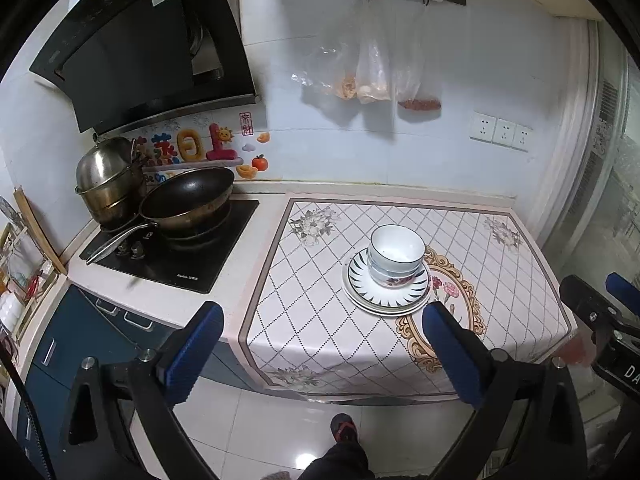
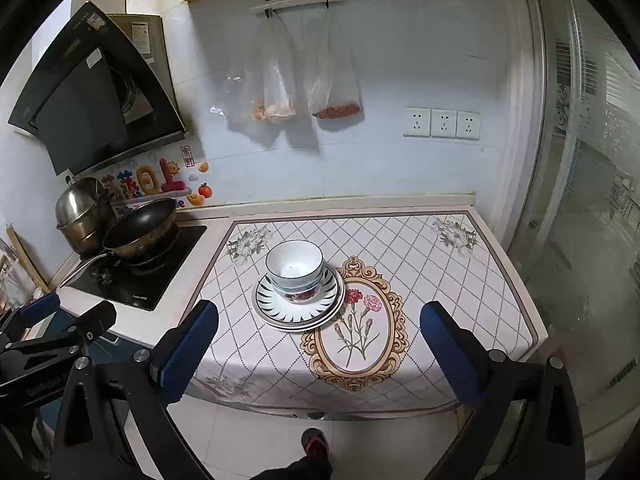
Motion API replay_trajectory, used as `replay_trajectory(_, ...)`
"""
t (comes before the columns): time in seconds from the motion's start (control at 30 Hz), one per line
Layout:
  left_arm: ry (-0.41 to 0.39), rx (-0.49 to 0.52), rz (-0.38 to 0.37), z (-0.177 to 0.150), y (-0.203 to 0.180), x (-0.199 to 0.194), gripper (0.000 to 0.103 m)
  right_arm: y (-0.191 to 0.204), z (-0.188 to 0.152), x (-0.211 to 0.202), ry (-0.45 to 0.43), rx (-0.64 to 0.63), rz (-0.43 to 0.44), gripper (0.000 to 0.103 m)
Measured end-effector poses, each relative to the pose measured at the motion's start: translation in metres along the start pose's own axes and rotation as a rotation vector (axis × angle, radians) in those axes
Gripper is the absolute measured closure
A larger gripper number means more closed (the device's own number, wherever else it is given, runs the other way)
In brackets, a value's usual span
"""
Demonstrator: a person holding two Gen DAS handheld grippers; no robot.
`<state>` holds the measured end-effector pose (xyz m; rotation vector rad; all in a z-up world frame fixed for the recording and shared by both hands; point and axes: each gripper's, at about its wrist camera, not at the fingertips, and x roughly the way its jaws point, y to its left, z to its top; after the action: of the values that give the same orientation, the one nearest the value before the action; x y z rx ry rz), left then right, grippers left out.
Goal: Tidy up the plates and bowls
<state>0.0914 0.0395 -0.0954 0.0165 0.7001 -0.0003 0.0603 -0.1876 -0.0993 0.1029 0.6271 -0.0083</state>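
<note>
Stacked white bowls (image 1: 395,254) with a flowered lowest bowl sit on stacked plates (image 1: 362,286) with a dark leaf rim, on the patterned counter cloth (image 1: 304,312). The same bowls (image 2: 295,266) and plates (image 2: 272,304) show in the right wrist view. My left gripper (image 1: 324,322) is open and empty, held back from the counter edge, short of the stack. My right gripper (image 2: 320,324) is open and empty, also back from the counter edge. The right gripper's body (image 1: 600,320) shows at the right of the left view; the left gripper's body (image 2: 52,332) shows at the left of the right view.
A black wok (image 1: 188,200) and a steel pot (image 1: 106,180) sit on the hob (image 1: 176,248) left of the cloth. Plastic bags (image 1: 372,68) hang on the wall above. Sockets (image 2: 442,123) are at the right. A glass door (image 2: 592,200) bounds the right side. A foot (image 2: 316,444) stands on the floor.
</note>
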Motion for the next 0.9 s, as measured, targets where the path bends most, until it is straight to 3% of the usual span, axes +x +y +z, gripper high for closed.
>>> replay_trajectory(0.9, 0.0, -0.028, -0.005, -0.003, 0.004, -0.003, 0.001, 0.01, 0.0, 0.004, 0.002, -0.028, -0.012, 0.0)
